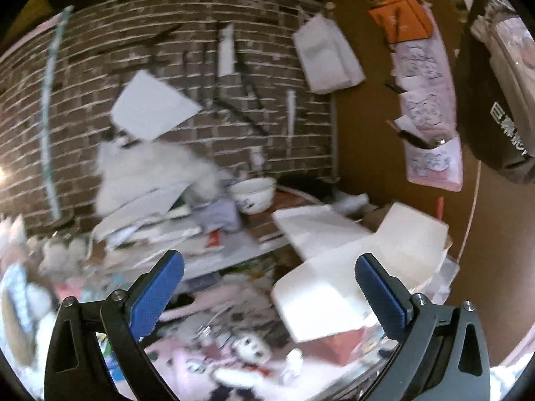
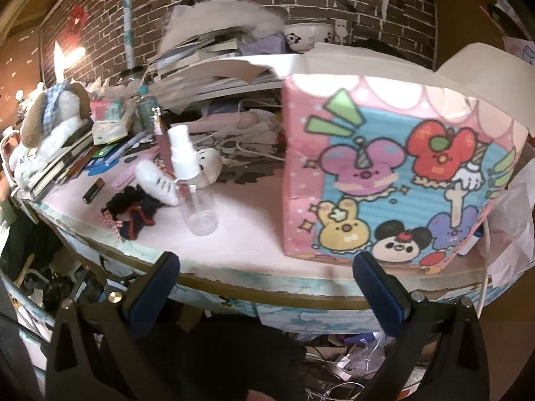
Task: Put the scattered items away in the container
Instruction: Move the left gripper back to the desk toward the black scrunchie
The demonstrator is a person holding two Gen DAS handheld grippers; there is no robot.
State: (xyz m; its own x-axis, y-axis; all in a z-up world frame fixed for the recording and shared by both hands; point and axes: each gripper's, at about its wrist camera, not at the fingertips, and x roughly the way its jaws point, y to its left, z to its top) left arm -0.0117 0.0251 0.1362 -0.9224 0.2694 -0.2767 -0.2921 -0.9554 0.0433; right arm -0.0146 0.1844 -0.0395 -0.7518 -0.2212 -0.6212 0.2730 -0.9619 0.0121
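Note:
A pink storage box (image 2: 384, 173) printed with cartoon animals stands on the pink desk mat (image 2: 254, 214), its white flaps raised. Left of it lie a clear spray bottle (image 2: 195, 187), a white plush piece (image 2: 157, 180), a dark cloth bundle (image 2: 133, 210) and a small dark tube (image 2: 93, 190). My right gripper (image 2: 264, 267) hangs open and empty in front of the desk edge, short of these items. The left wrist view is blurred. My left gripper (image 1: 267, 267) is wide open with nothing between its fingers, above the desk beside the box's white flaps (image 1: 321, 300).
A plush dog (image 2: 46, 117) sits on stacked books at the far left. Piled papers and a white bowl (image 2: 307, 35) crowd the back against the brick wall (image 1: 167, 50). Pouches and a paper bag hang on the brown board (image 1: 367, 133) to the right. Clutter lies under the desk.

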